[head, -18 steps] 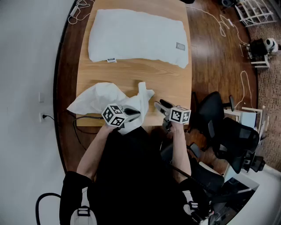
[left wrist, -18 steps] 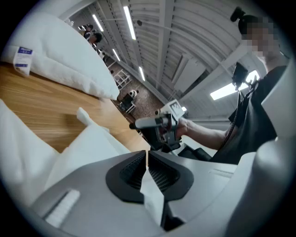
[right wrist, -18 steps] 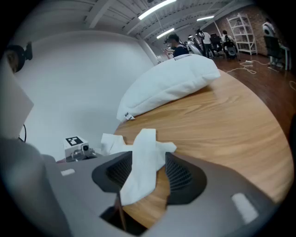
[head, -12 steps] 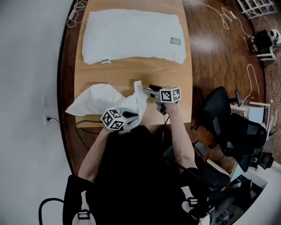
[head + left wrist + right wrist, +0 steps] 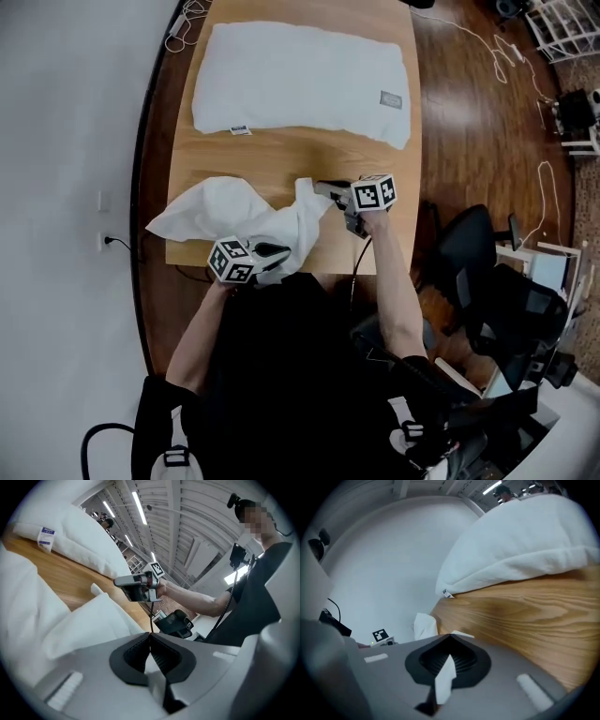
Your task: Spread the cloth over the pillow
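Two shut grips: we had our left gripper (image 5: 278,250) and right gripper (image 5: 325,187) each pinching the crumpled white fabric cloth (image 5: 225,211) at the light wooden table's (image 5: 300,159) near edge. The long white stuffed pillow (image 5: 300,80) lay straight ahead, lengthwise left-to-right, with the right gripper nearer.

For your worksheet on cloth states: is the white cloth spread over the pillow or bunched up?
Bunched. The cloth lies crumpled near the table edge, apart from the bare pillow.

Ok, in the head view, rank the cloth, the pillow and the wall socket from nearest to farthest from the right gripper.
1. cloth: pinched in the right gripper itself.
2. pillow: ahead, at the far end.
3. wall socket: far off to the left.
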